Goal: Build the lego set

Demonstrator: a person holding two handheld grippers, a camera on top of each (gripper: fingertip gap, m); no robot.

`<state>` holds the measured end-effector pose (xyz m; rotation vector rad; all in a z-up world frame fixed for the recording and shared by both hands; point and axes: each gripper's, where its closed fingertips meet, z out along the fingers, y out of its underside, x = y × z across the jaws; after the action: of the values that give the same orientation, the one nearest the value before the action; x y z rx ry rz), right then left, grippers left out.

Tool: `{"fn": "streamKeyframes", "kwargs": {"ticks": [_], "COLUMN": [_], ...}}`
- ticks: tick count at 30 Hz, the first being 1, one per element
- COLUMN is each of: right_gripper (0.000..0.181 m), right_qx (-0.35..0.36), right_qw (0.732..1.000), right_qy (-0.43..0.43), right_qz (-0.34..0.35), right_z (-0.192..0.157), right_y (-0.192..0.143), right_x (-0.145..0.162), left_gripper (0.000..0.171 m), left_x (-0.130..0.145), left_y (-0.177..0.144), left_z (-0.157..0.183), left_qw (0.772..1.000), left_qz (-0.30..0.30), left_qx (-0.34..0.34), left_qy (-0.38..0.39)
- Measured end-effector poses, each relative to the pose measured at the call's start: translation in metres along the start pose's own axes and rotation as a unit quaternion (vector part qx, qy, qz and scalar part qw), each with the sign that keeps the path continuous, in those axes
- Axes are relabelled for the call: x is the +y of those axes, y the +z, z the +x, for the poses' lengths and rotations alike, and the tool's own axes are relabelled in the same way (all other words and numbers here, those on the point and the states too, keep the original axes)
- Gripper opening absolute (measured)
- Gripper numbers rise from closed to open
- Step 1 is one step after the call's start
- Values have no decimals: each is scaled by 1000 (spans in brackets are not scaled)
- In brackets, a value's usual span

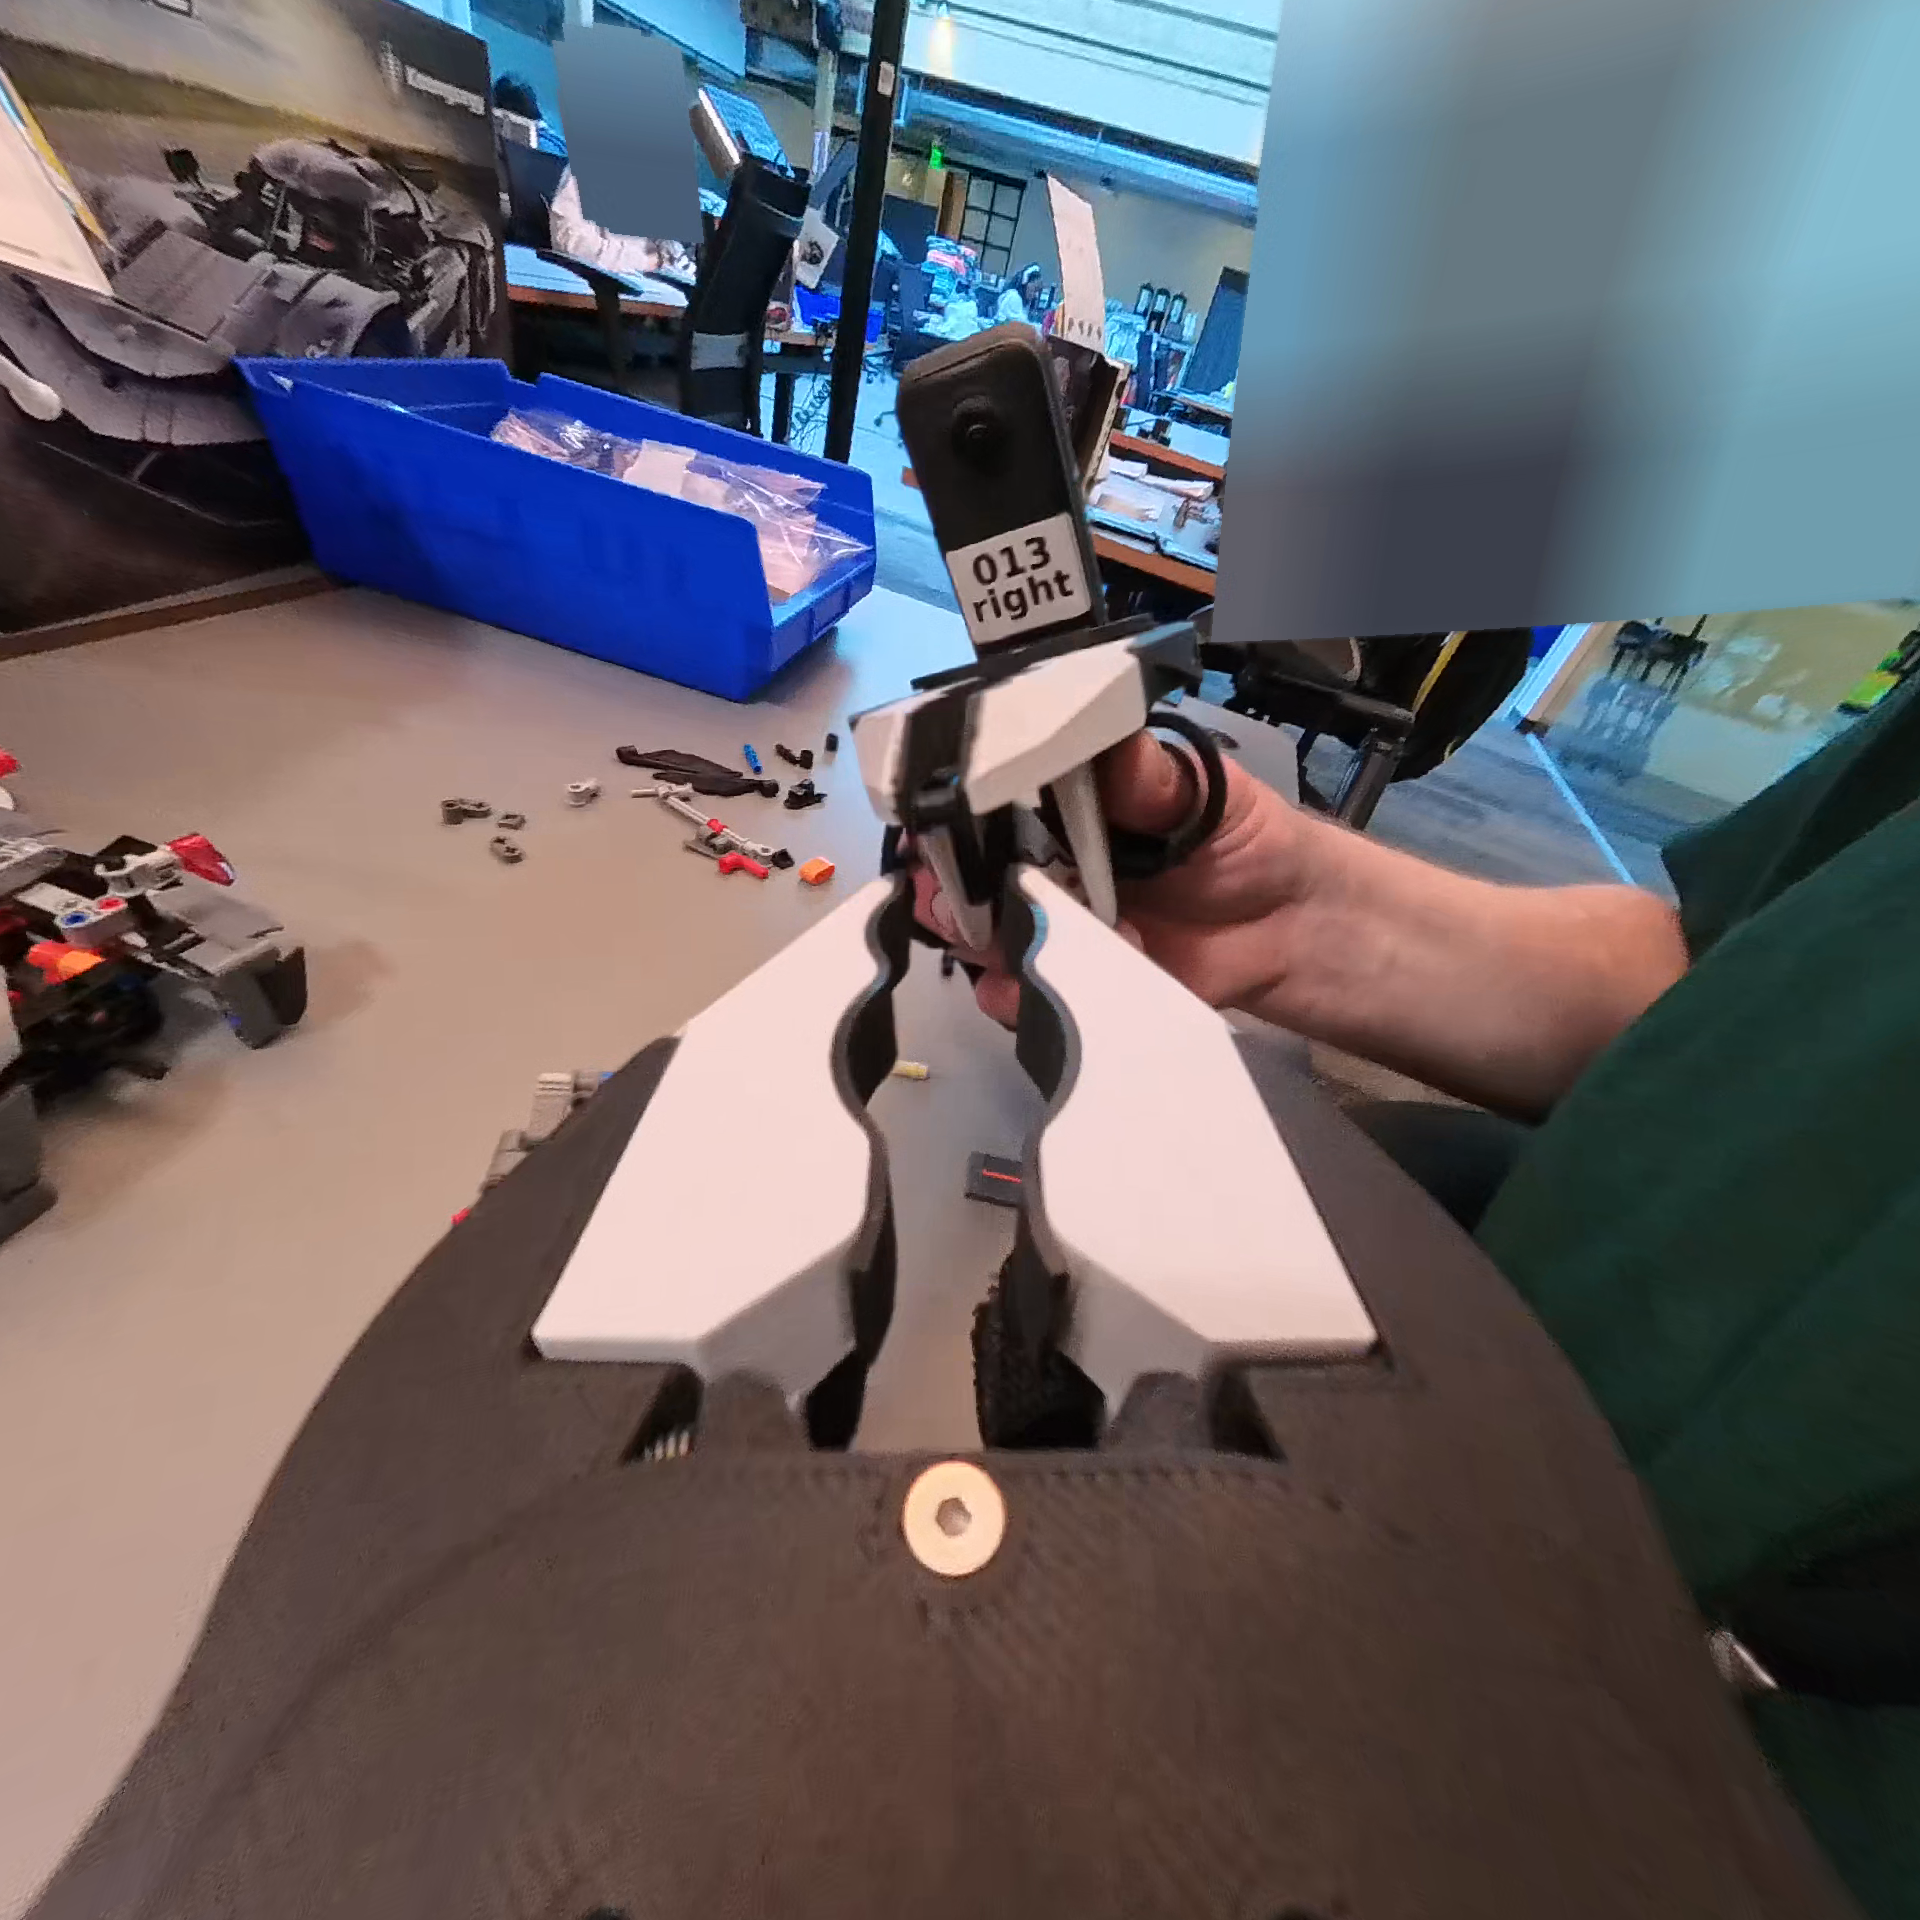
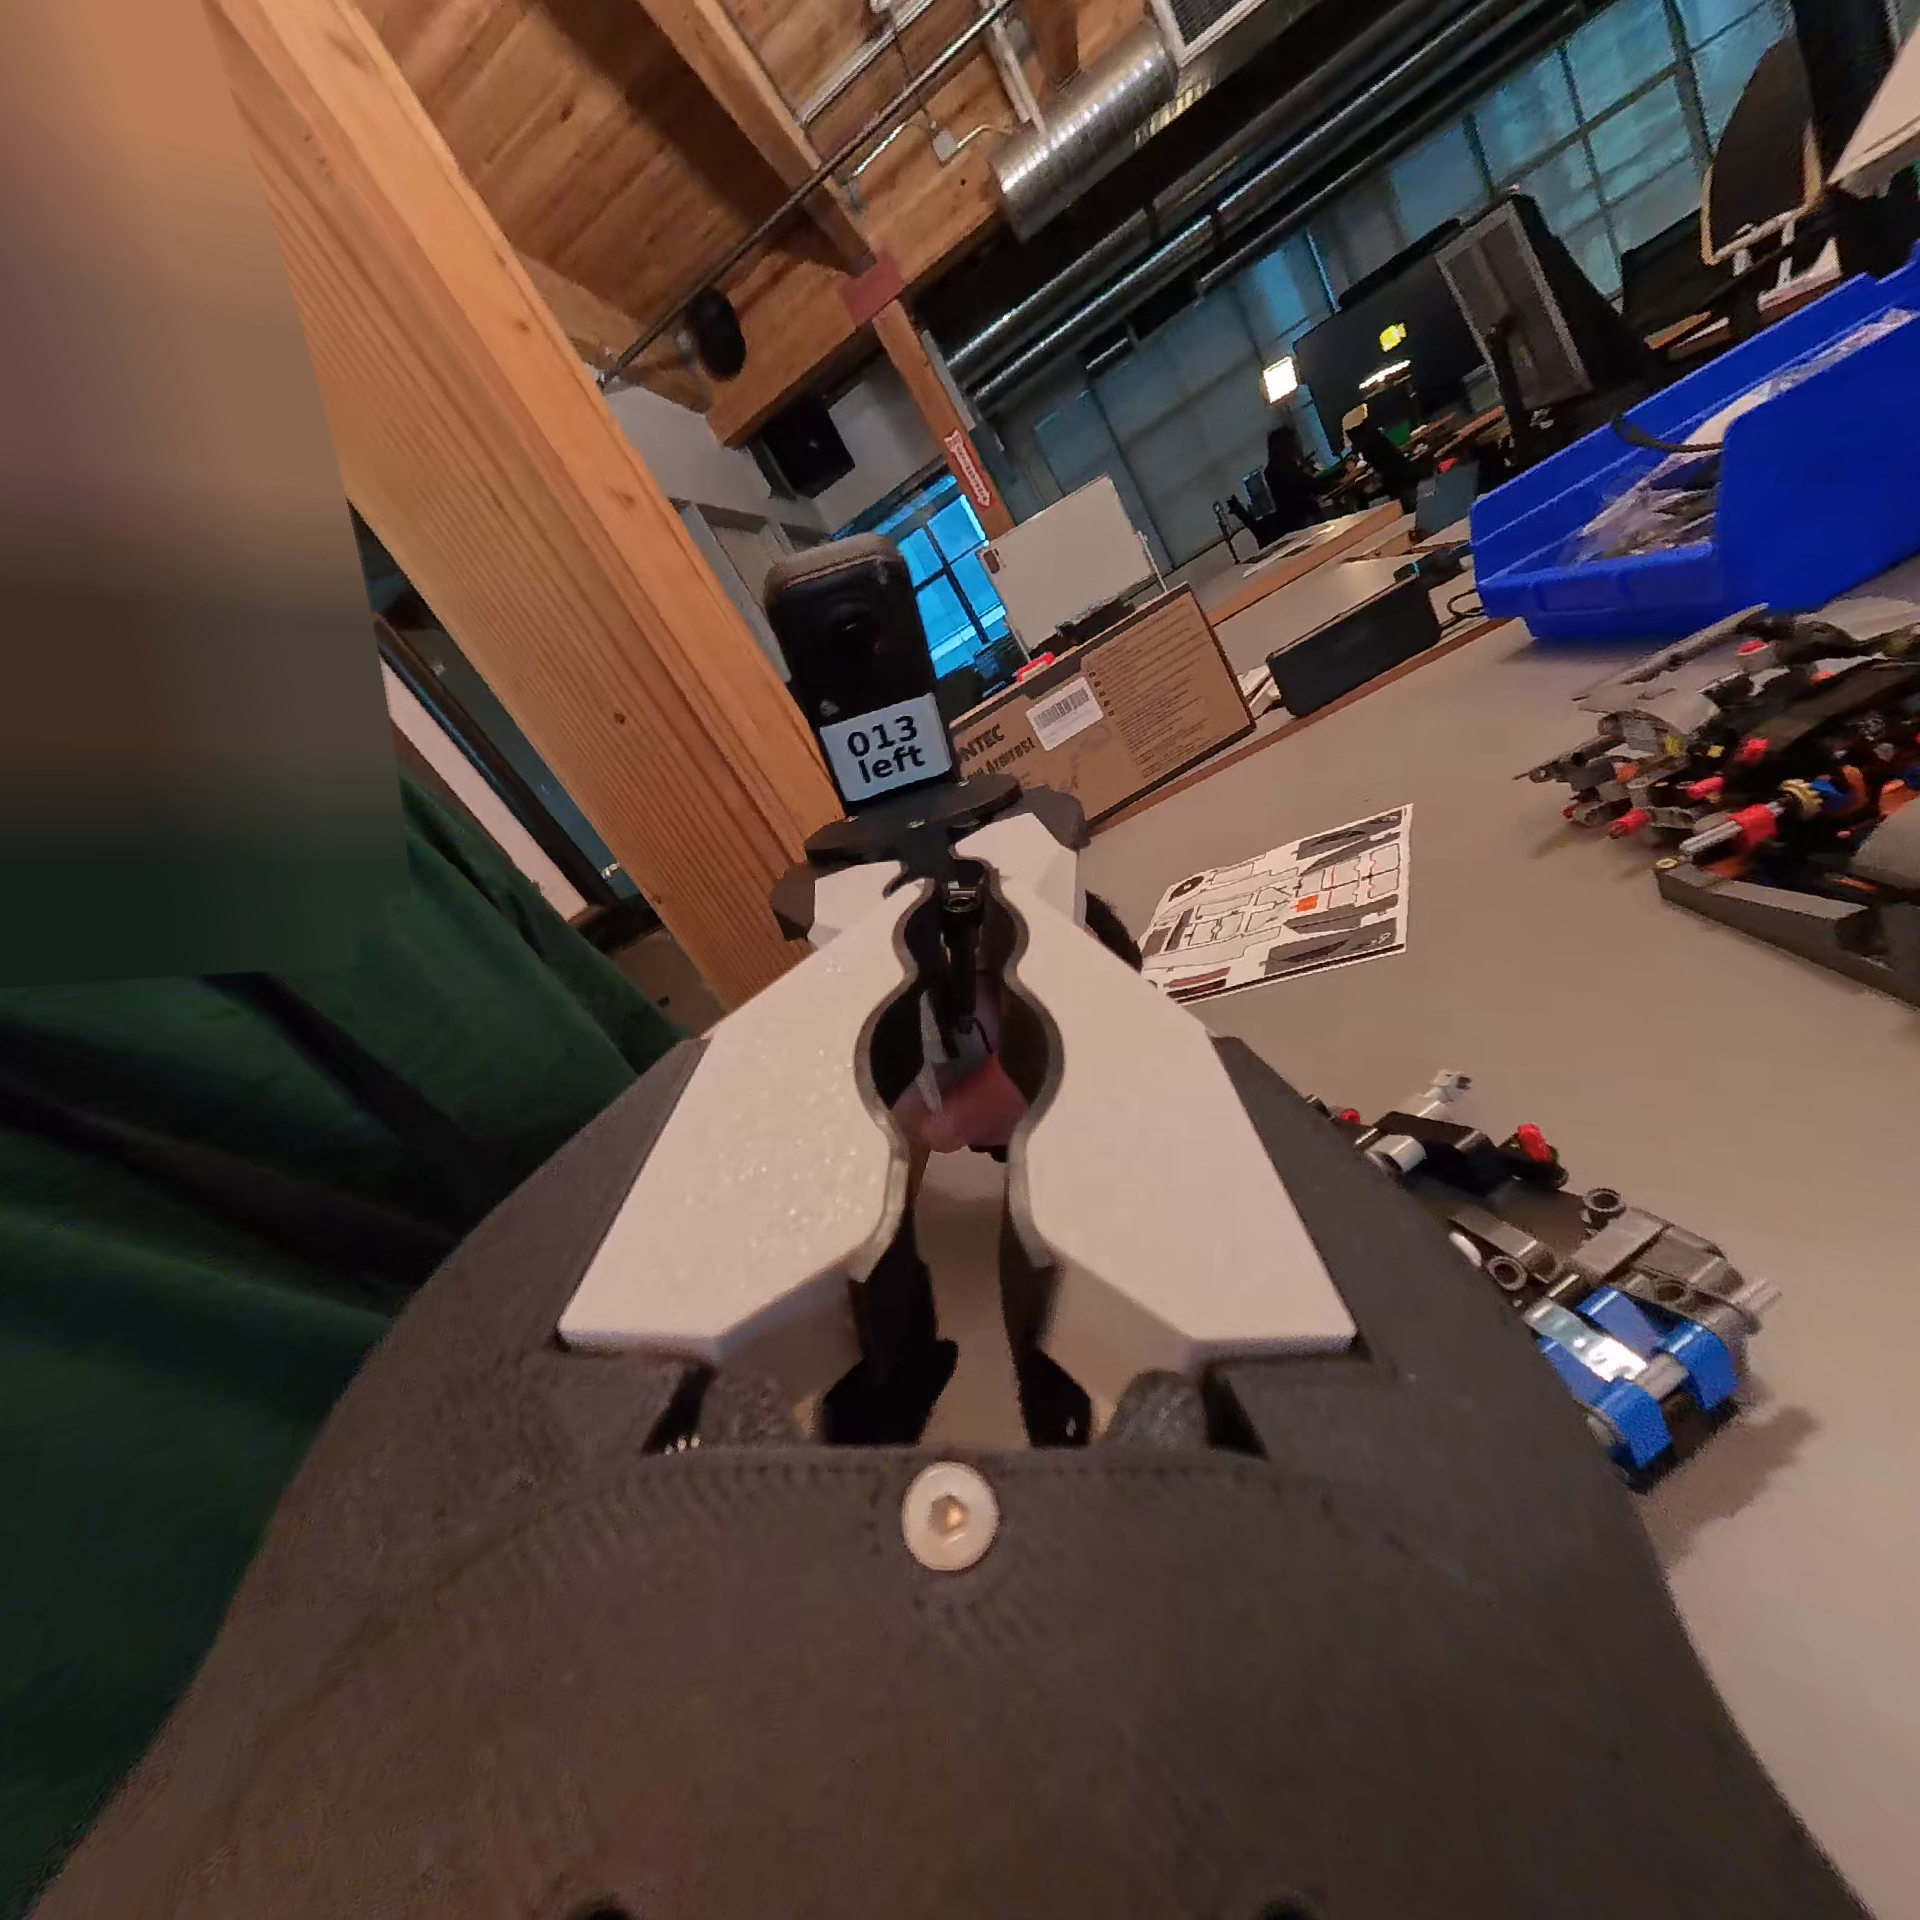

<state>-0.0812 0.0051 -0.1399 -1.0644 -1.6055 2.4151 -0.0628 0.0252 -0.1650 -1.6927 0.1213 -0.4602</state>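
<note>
My left gripper (image 1: 958,896) and my right gripper (image 2: 961,902) meet tip to tip above the grey table (image 1: 312,1195). Both pairs of fingers stand a narrow gap apart. A thin black lego piece (image 2: 958,961) runs between the right gripper's tips. In the left wrist view the right gripper (image 1: 1029,914), held in a hand (image 1: 1299,914), has one finger between the left tips. The grip on the piece is hidden. The partly built lego model (image 1: 125,935) stands at the left and also shows in the right wrist view (image 2: 1766,769).
Loose lego pieces (image 1: 717,810) lie mid-table. A blue bin (image 1: 582,530) with bags stands behind them. A sub-assembly with blue parts (image 2: 1621,1309), a sticker sheet (image 2: 1288,904) and a cardboard box (image 2: 1122,707) are on the table. A green sleeve (image 1: 1714,1247) is at the right. From either gripper's tips it is about 25 cm to the partly built lego model (image 1: 125,935).
</note>
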Motion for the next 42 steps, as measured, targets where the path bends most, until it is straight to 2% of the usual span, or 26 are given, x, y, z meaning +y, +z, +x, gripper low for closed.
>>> {"fn": "streamKeyframes", "kwargs": {"ticks": [3, 7, 11, 13, 16, 19, 25, 33, 39, 42], "right_gripper": [5, 5, 16, 17, 18, 15, 10, 10, 6, 5], "right_qx": [-9, -5, 30, 69, 121, 155, 179, 171, 178, 183], "right_qw": [1000, 998, 995, 989, 965, 927, 863, 831, 810, 797], "right_qy": [-26, -45, -52, -83, -148, -216, -293, -339, -371, -410], "right_qz": [-13, -34, -75, -106, -182, -266, -371, -407, -418, -405], "right_z": [-12, -23, -19, -13, -5, 1, 12, 12, 16, 13], "right_y": [4, 4, -1, -6, -13, -16, -17, -9, -10, -10], "right_x": [9, 25, 42, 44, 48, 56, 69, 76, 79, 73], "left_gripper": [2, 2, 2, 1, 1, 1, 1, 1, 1, 1], "left_x": [-2, 9, 33, 39, 48, 55, 62, 75, 74, 67], "left_y": [-3, -8, -11, -13, -16, -17, -19, -22, -20, -18], "left_z": [14, 28, 26, 18, 7, 1, -4, -10, -11, -11], "left_qw": [999, 999, 998, 993, 978, 958, 939, 900, 873, 868], "left_qz": [23, 20, -43, -74, -131, -179, -220, -288, -303, -284], "left_qx": [30, 36, -6, -37, -75, -95, -103, -120, -138, -153], "left_qy": [-11, -4, 49, 81, 144, 202, 242, 306, 356, 377]}}
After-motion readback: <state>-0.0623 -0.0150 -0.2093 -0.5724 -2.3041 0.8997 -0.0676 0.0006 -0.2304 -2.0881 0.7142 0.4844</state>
